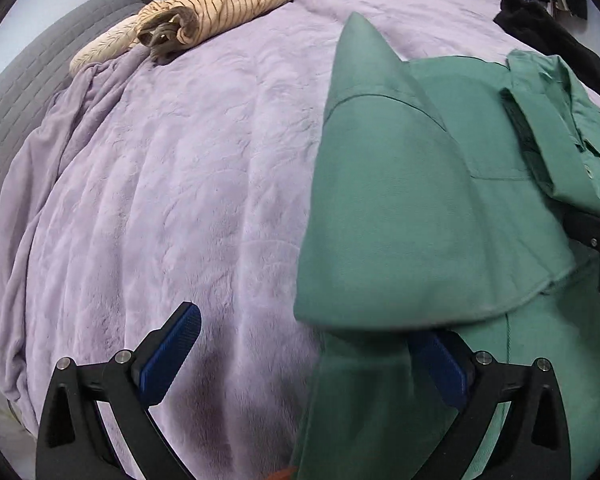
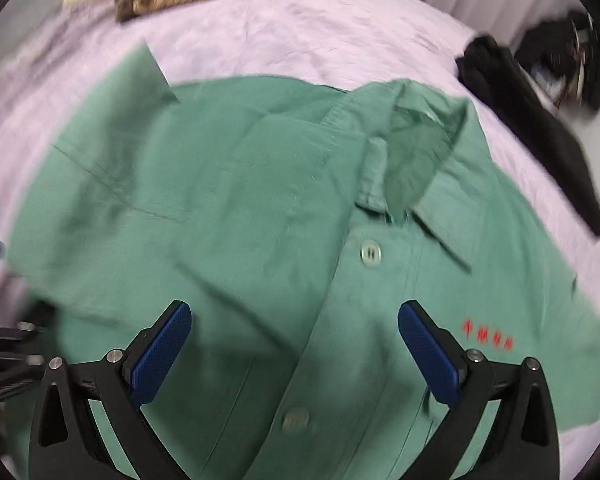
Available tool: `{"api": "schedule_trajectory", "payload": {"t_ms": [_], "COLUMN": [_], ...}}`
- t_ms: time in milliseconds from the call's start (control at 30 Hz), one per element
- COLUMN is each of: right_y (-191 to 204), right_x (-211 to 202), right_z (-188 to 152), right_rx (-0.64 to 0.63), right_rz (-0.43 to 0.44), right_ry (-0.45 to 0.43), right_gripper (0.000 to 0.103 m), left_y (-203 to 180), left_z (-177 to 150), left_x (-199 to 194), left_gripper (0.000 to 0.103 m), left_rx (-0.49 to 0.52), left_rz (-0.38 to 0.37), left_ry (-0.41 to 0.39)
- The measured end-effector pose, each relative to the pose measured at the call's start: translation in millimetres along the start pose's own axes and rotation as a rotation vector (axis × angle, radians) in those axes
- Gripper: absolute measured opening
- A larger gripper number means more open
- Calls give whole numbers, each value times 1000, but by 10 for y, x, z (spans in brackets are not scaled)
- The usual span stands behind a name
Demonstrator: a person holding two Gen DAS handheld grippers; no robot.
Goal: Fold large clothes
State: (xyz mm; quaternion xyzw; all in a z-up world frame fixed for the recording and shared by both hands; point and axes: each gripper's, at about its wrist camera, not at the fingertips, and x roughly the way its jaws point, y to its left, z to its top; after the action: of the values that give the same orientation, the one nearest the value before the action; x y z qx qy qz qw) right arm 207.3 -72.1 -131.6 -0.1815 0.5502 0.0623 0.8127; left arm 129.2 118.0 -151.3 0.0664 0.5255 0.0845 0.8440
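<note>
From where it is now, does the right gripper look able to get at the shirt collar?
Probably yes. The right gripper is open above the green shirt, and the collar lies just ahead with nothing covering it.

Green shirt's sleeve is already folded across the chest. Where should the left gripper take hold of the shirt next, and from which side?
Probably the green shirt's outer folded edge, where it meets the lilac blanket. Come from the blanket side with the open left gripper: that edge lies free and layered, so one finger may slide beneath it.
</note>
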Motion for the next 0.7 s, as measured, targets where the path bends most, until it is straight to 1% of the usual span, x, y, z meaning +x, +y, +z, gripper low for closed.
{"api": "schedule_trajectory", "payload": {"t_ms": [33,67,100,167,200,233,267,300,333,367,400,433,467,533,600,700], "right_y": [39,1,-128,-526,-752,-968,-1228,-1399,-1578,-1748,-1812,-1898,-1932,-1987,-2027,-2048], "right_x": [105,152,107,-112,-212,-274,-277,-217,-92,109,224,408,495,577,575,534], "right_z": [65,117,157,145,86,8,-125,-222,-355,-516,-655,-790,-888,-1085,-1191,-1338], "right_rx": [-26,-15,50,237,331,422,539,632,735,846,906,986,1049,1189,1256,1294], "right_rz": [-37,-5,24,155,202,225,259,300,356,415,454,523,577,665,676,708], "right_ry": [2,-2,-19,-117,-162,-189,-199,-190,-160,-112,-84,-52,-42,-62,-79,-71], "right_gripper": [67,1,5,5,5,5,5,5,5,5,5,5,5,6,10,12], "left_y": [-8,6,34,63,82,99,112,117,122,119,115,122,136,167,205,291], "left_z": [29,57,75,117,124,136,142,141,141,144,150,159,171,188,194,167], "left_x": [42,95,129,177,202,218,235,257,281,300,303,302,292,265,232,86], "left_gripper": [103,103,103,103,103,103,103,103,103,103,103,103,103,103,103,103], "left_rx": [-2,-7,-20,-47,-55,-64,-75,-83,-87,-86,-82,-78,-73,-54,-19,44], "left_rz": [34,58,59,57,60,63,64,62,61,62,66,66,63,51,15,-57], "left_ry": [-15,-19,-19,-21,-20,-20,-18,-14,-11,-12,-12,-13,-15,-12,4,28]}}
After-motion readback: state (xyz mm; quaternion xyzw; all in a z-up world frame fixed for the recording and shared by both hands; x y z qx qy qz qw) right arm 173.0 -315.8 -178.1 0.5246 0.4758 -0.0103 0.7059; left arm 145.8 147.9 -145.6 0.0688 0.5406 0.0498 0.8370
